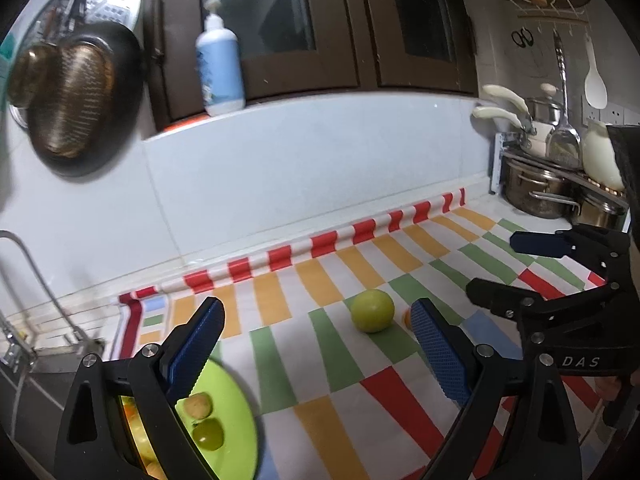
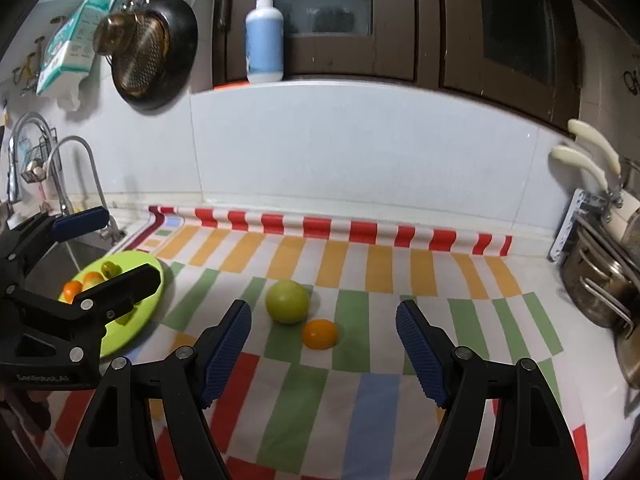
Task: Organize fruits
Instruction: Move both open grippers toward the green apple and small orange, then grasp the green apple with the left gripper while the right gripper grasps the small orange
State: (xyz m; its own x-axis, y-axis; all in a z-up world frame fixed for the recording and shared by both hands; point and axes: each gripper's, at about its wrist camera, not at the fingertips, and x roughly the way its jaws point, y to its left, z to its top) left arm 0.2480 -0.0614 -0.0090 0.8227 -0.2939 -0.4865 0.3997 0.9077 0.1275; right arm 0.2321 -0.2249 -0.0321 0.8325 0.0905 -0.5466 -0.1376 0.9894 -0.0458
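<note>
A green apple (image 2: 287, 301) and a small orange (image 2: 319, 334) lie side by side on the checkered cloth (image 2: 372, 412). My right gripper (image 2: 323, 354) is open and empty, just short of them, the orange between its fingers' line. A lime-green plate (image 2: 132, 320) at the left holds several small fruits. My left gripper (image 1: 316, 344) is open and empty above the plate's (image 1: 236, 416) right edge, the apple (image 1: 372, 311) ahead of it; the orange (image 1: 407, 318) is mostly hidden behind its right finger. Each gripper shows in the other's view: the left (image 2: 100, 248), the right (image 1: 496, 264).
A sink with faucets (image 2: 76, 176) lies left of the plate. Steel pots (image 2: 600, 284) on a rack stand at the right end of the counter. A pan (image 2: 154, 56) hangs on the wall and a blue pump bottle (image 2: 264, 40) stands on the window ledge.
</note>
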